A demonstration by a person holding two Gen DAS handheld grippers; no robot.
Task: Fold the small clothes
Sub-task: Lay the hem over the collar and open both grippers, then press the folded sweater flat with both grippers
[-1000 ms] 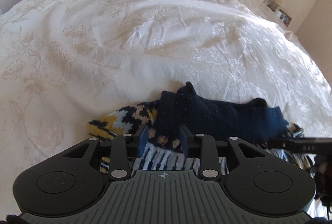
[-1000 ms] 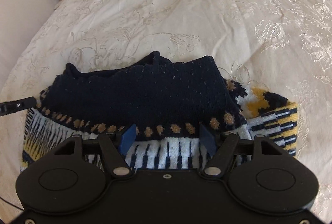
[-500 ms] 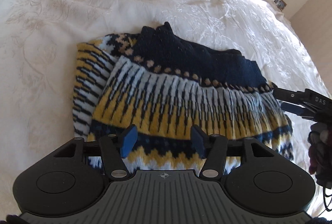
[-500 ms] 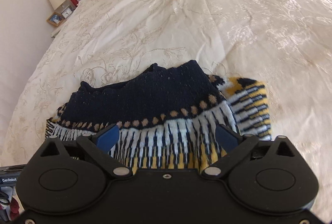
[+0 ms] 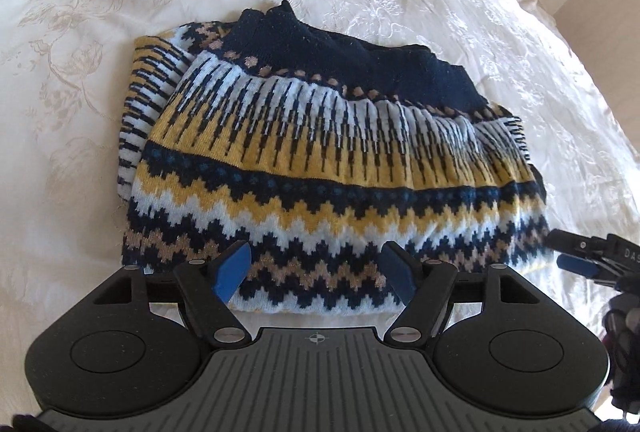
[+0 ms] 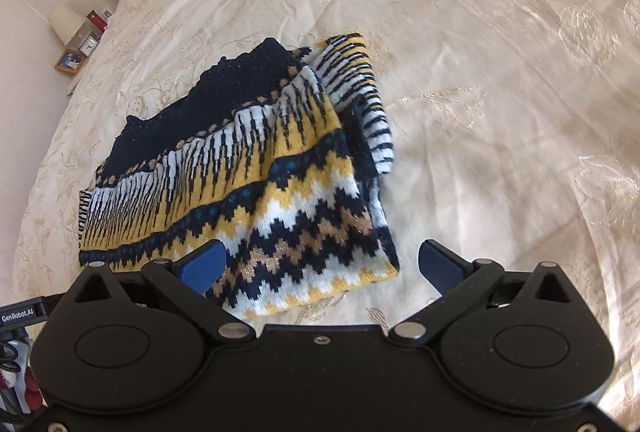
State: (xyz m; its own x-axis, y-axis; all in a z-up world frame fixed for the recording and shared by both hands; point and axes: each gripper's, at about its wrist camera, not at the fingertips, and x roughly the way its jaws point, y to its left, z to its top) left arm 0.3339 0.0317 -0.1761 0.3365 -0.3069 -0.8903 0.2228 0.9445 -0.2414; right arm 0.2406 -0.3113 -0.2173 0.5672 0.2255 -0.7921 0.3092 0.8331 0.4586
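Sweater [image 5: 320, 159] lies folded on bed [image 5: 100, 71], just ahead of both grippers. Left gripper [image 5: 316, 274] & right gripper [image 6: 320, 268] spread wide, holding nothing.

Both the left gripper [image 5: 316, 272] and the right gripper [image 6: 322, 268] are showing black bodies, blue fingertip pads, silver screws.

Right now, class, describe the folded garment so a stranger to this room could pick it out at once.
Start at the wide bed with its cream floral bedspread. Near its middle lies a folded knitted sweater, just beyond the open left gripper. It is the only dark, patterned thing on the pale cover: navy, yellow and white zigzag bands with a plain navy edge at the far side.
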